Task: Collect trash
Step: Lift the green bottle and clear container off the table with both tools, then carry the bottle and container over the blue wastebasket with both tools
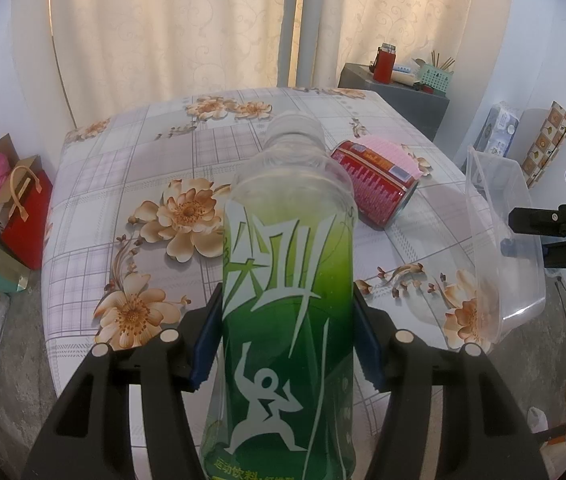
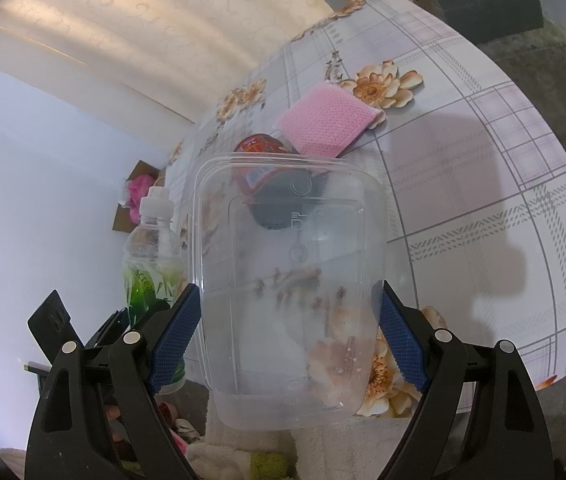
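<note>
My left gripper (image 1: 287, 336) is shut on a clear plastic bottle with a green label (image 1: 289, 280), held above the near edge of the flowered table (image 1: 123, 168). The bottle also shows in the right wrist view (image 2: 153, 248). My right gripper (image 2: 289, 336) is shut on a clear plastic container (image 2: 291, 280), held over the table edge; it shows at the right in the left wrist view (image 1: 503, 240). A red can (image 1: 375, 184) lies on its side on the table, next to a pink cloth (image 2: 329, 120).
A grey cabinet (image 1: 395, 92) with a red flask and a green basket stands behind the table. Bags and a cardboard box (image 1: 7, 200) sit on the floor at the left. Curtains hang behind. Cloths lie on the floor below (image 2: 243, 456).
</note>
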`<act>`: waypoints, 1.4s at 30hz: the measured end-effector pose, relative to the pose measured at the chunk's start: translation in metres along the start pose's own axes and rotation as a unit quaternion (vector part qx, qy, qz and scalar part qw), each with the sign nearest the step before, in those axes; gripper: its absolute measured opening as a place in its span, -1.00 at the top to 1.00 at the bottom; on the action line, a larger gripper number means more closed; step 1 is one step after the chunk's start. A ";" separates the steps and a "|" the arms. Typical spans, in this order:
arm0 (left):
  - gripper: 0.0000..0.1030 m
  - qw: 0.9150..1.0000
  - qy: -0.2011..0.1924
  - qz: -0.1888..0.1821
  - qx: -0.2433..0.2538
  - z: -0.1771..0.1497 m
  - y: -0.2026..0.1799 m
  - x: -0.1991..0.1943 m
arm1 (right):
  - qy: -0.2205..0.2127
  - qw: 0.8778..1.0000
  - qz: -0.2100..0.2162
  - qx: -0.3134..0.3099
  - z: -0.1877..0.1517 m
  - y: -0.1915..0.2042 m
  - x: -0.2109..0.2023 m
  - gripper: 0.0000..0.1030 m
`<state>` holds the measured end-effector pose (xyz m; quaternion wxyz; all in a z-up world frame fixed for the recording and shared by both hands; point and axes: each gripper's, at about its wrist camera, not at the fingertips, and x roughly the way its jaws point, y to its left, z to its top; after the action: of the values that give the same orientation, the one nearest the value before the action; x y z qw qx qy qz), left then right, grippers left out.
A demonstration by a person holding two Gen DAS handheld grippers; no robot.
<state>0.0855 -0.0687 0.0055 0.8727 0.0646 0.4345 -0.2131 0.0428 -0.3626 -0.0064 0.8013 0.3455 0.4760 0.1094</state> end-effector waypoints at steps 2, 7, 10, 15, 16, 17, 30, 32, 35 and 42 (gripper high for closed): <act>-0.09 1.000 0.000 0.000 0.000 0.000 0.000 0.000 | 0.000 1.000 0.002 0.000 0.000 0.000 0.000 -0.57; -0.09 1.000 0.000 0.000 0.000 0.000 0.000 -0.001 | 0.001 1.000 0.008 -0.001 -0.002 -0.001 -0.001 -0.57; -0.09 1.000 -0.001 -0.001 0.001 0.000 -0.001 -0.001 | 0.000 1.000 0.013 -0.001 -0.003 -0.002 -0.003 -0.57; -0.09 1.000 -0.006 -0.012 0.006 0.006 -0.002 -0.005 | -0.003 1.000 0.023 0.006 -0.006 -0.005 -0.005 -0.57; -0.09 1.000 -0.008 -0.015 0.007 0.006 -0.003 -0.006 | -0.004 1.000 0.026 0.009 -0.008 -0.006 -0.005 -0.57; -0.09 1.000 -0.011 -0.021 0.009 0.008 -0.004 -0.007 | -0.005 0.999 0.030 0.012 -0.010 -0.007 -0.005 -0.57; -0.09 0.993 -0.008 -0.095 0.077 0.041 -0.079 -0.005 | -0.076 0.992 0.081 0.062 -0.027 -0.049 -0.057 -0.57; -0.09 0.988 -0.005 -0.122 0.090 0.051 -0.102 -0.002 | -0.099 0.989 0.082 0.071 -0.029 -0.062 -0.077 -0.57; -0.09 0.980 0.001 -0.160 0.117 0.070 -0.143 0.005 | -0.142 0.984 0.068 0.086 -0.034 -0.087 -0.116 -0.57; -0.09 0.945 0.073 -0.272 0.167 0.107 -0.273 0.056 | -0.224 0.962 0.002 0.158 -0.049 -0.178 -0.193 -0.57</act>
<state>0.0759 -0.3643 0.0472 0.7239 0.1044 0.4562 -0.5068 -0.1267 -0.5686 -0.0059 0.8224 0.4844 0.2947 -0.0465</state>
